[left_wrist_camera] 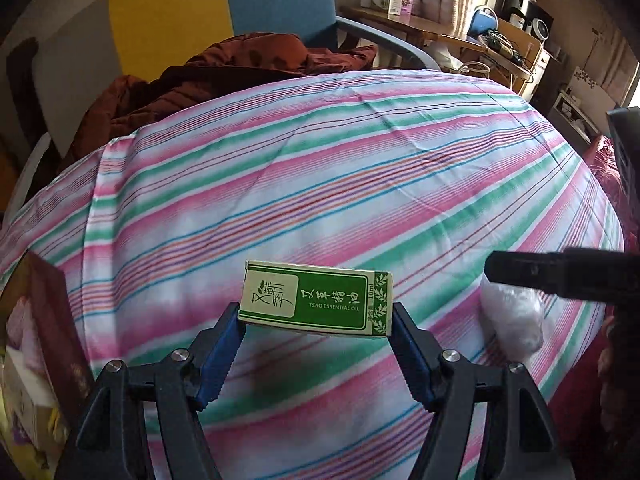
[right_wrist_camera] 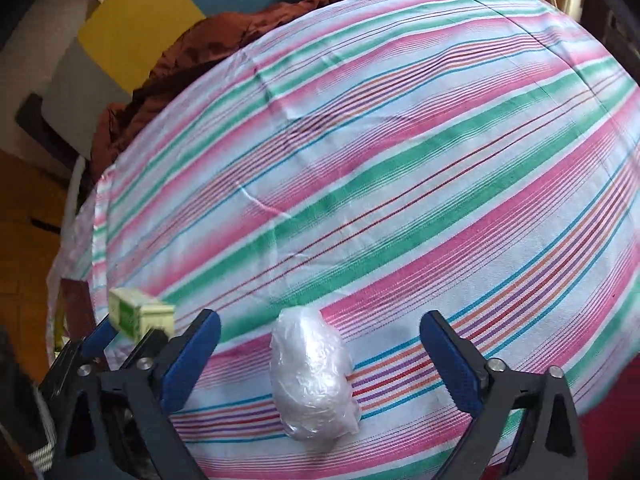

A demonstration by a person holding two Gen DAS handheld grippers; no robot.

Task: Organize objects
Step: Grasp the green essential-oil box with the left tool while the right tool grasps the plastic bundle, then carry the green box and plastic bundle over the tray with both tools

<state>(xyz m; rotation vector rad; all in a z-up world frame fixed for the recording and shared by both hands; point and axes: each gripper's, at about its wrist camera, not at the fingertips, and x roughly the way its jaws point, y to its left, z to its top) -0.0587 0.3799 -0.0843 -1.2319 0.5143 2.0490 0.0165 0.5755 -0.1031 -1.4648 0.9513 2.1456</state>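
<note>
Left wrist view: left tongs squeezing green box, lifting it above striped bed. Right tongs hanging wide apart around plastic bundle, lying at 6 o'clock. Sorting seeming barely begun.

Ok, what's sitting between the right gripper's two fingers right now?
In the right wrist view, a clear plastic-wrapped bundle lies on the striped sheet between the open fingers of the right gripper, touching neither; otherwise only bare sheet.

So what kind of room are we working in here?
Most likely a lived-in bedroom: a striped bedsheet as the work surface, a rust-brown quilted jacket heaped behind it, and a cluttered wooden desk beyond.
</note>
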